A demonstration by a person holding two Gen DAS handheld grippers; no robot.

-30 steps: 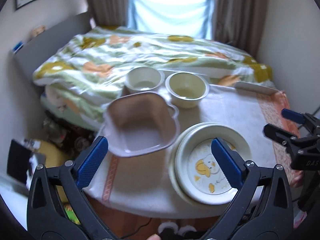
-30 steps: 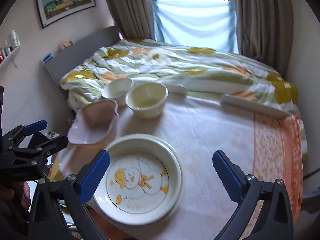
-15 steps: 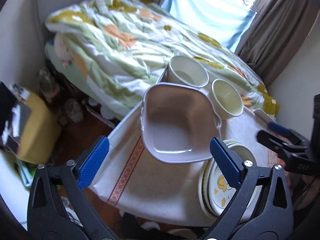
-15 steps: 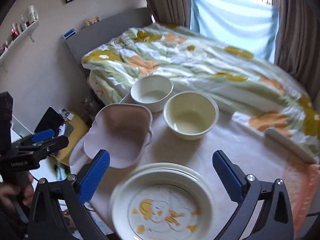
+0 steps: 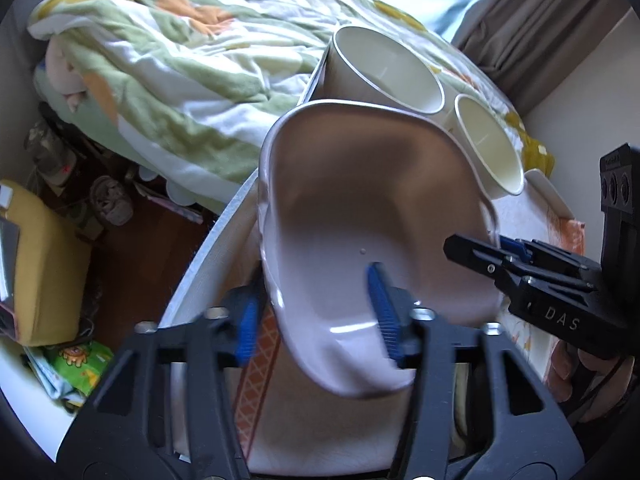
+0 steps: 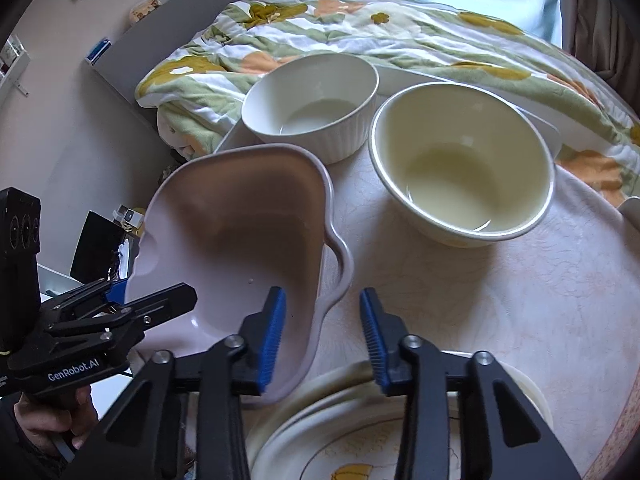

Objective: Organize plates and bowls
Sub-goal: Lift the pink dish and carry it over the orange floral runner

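Observation:
A pale pink square dish [image 5: 372, 216] [image 6: 240, 232] sits at the table's left edge. My left gripper [image 5: 314, 320] straddles its near left rim, one blue pad inside, one outside, with a gap still showing. My right gripper [image 6: 322, 332] straddles the dish's right rim, one pad inside the dish, jaws partly closed. Behind the dish stand a white ribbed bowl [image 6: 316, 108] [image 5: 384, 68] and a cream bowl [image 6: 460, 168] [image 5: 488, 148]. A cream plate with a yellow cartoon print [image 6: 360, 440] lies under my right gripper.
The round table wears a cream cloth with an orange border [image 5: 256, 368]. A bed with a flowered quilt [image 6: 400, 28] runs behind it. Clutter and a yellow cushion [image 5: 36, 264] lie on the floor to the left. A white tray [image 6: 440, 80] sits behind the bowls.
Both grippers have moved forward and down onto the pink dish and narrowed from wide open. The left one now sits over its left rim, the right one over its right rim.

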